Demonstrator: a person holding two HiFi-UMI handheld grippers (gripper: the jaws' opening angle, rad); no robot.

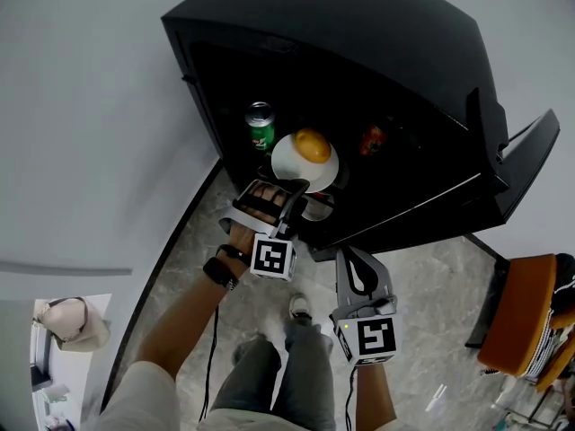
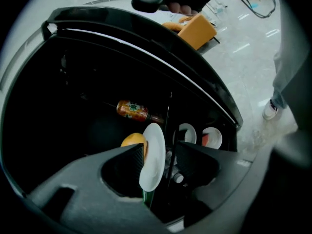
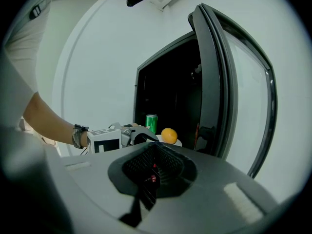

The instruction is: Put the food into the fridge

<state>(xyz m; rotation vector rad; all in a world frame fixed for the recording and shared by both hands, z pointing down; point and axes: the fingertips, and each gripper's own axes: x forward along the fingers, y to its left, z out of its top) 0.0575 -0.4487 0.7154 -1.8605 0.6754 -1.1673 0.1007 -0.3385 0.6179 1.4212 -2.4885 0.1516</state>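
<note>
Claws, two. Left claw point(image 1: 274, 187) point(image 2: 161, 160): grey plastic with ribbed black pads, jaws spread wide either side of the plate's rim and not pinching it. Right claw point(image 1: 350, 257) point(image 3: 155, 147): jaws pressed together with nothing between them, held near and right of the left one, outside the fridge. Marker cubes point(image 1: 272, 257), two, one per claw: white faces with black square patterns. Fridge point(image 1: 359, 25) point(image 3: 165, 91), one: small, black, glossy, with rounded corners, standing on the floor by a pale wall; door point(image 1: 530, 160) point(image 3: 229, 82) swung open at the right. Plate point(image 1: 289, 162) point(image 2: 152, 160), one: white, round, smooth, inside the fridge at the front of its opening. Orange point(image 1: 312, 145) point(image 2: 132, 140) point(image 3: 169, 135), one: round, yellow-orange, lying on the plate. Can point(image 1: 260, 126) point(image 3: 151, 122), one: green with a metal top, upright inside the fridge, just left of the plate; print too small to read. Bottle point(image 1: 373, 139) point(image 2: 132, 110), one: lying on its side farther in at the right, red-orange label, writing not legible. White round-rimmed vessels point(image 2: 186, 133), two: side by side, low at the fridge's right; kind cannot be told. Watch point(image 1: 220, 272), one: dark strap, on the left wrist. Chair point(image 1: 517, 312), one: orange seat, far right. Floor point(image 1: 422, 330): grey stone-pattern tiles.
</note>
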